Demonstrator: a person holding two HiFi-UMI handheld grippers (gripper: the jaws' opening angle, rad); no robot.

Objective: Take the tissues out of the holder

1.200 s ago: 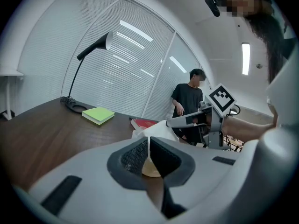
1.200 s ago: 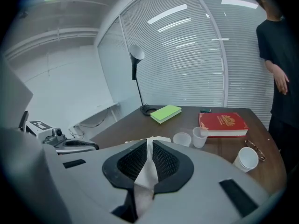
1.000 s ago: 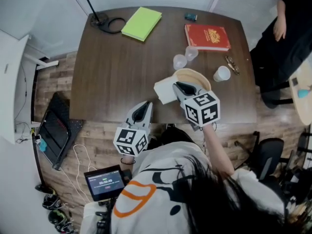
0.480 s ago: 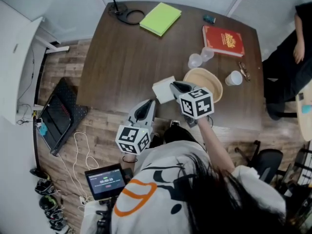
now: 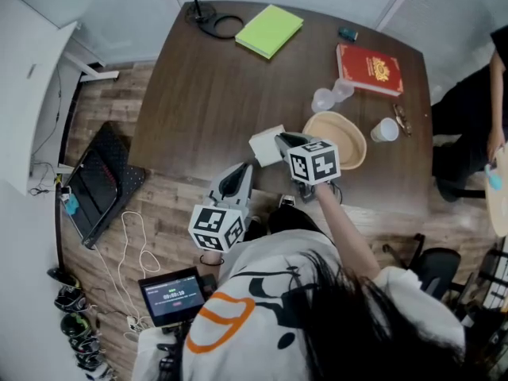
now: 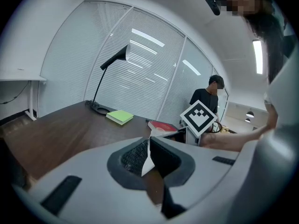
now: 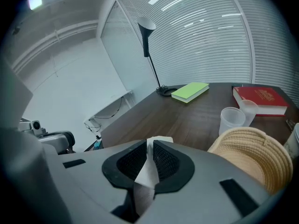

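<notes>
A round woven holder (image 5: 346, 143) stands near the table's front edge and also shows at the right of the right gripper view (image 7: 254, 150). My right gripper (image 5: 281, 139) is shut on a white tissue (image 5: 266, 145) just left of the holder, low over the tabletop. In the right gripper view the tissue (image 7: 145, 176) is pinched between the dark pads of that gripper (image 7: 150, 155). I cannot tell whether its loose end touches the table. My left gripper (image 5: 238, 171) hovers at the table's front edge, shut and empty, its tips (image 6: 149, 143) touching.
On the brown table (image 5: 206, 94) lie a green notebook (image 5: 270, 30), a red book (image 5: 369, 68), two clear cups (image 5: 329, 95), a white cup (image 5: 385, 129), glasses (image 5: 402, 117) and a lamp base with cable (image 5: 210, 18). A person in black stands at the right.
My right gripper has carried the tissue left and down, from the holder's rim to a spot beside it. The left gripper has barely shifted.
</notes>
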